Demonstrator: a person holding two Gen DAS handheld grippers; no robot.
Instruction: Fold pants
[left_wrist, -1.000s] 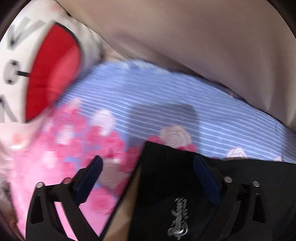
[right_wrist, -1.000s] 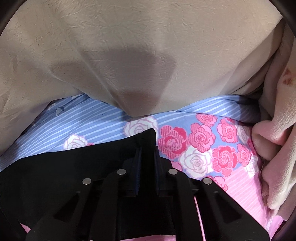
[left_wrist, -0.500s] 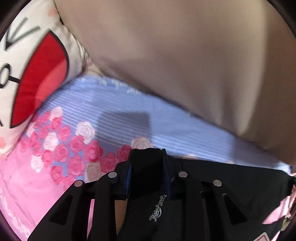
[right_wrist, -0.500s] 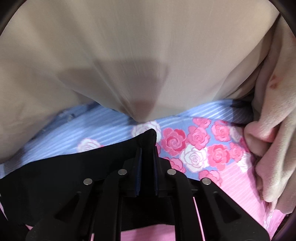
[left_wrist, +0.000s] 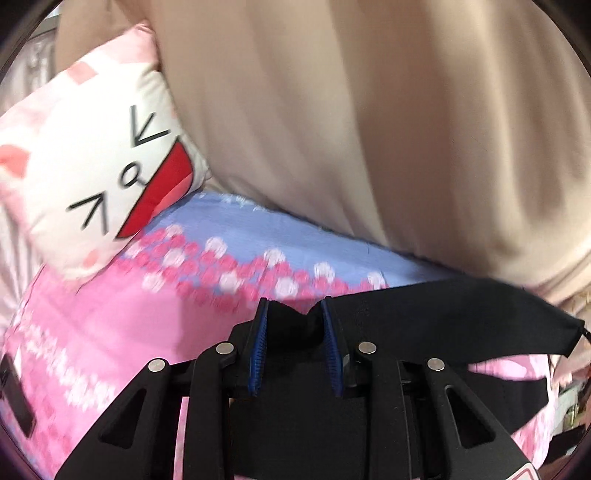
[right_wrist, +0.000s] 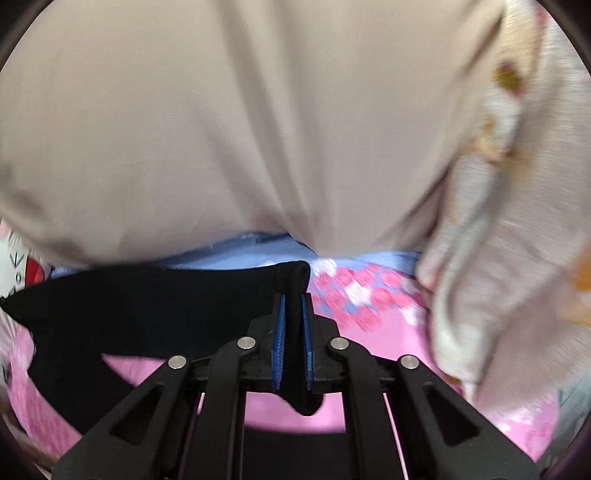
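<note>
The black pants (left_wrist: 436, 314) hang stretched between my two grippers, lifted above the floral bedsheet (left_wrist: 110, 325). My left gripper (left_wrist: 293, 314) is shut on one corner of the pants, with black cloth bunched between its blue pads. My right gripper (right_wrist: 293, 299) is shut on the other corner of the pants (right_wrist: 155, 295), with the cloth edge standing up between its pads. The cloth runs right from the left gripper and left from the right gripper. The lower part of the pants is hidden below both views.
A beige padded headboard (left_wrist: 369, 110) fills the back of both views (right_wrist: 240, 122). A white cartoon-face pillow (left_wrist: 99, 166) lies at the left. A pale fleece blanket (right_wrist: 509, 221) is heaped at the right. The pink and blue sheet (right_wrist: 369, 295) lies below.
The left gripper, open a second ago, has closed on the pants. Both grippers have risen and lifted the pants off the sheet, and both views now look more toward the headboard.
</note>
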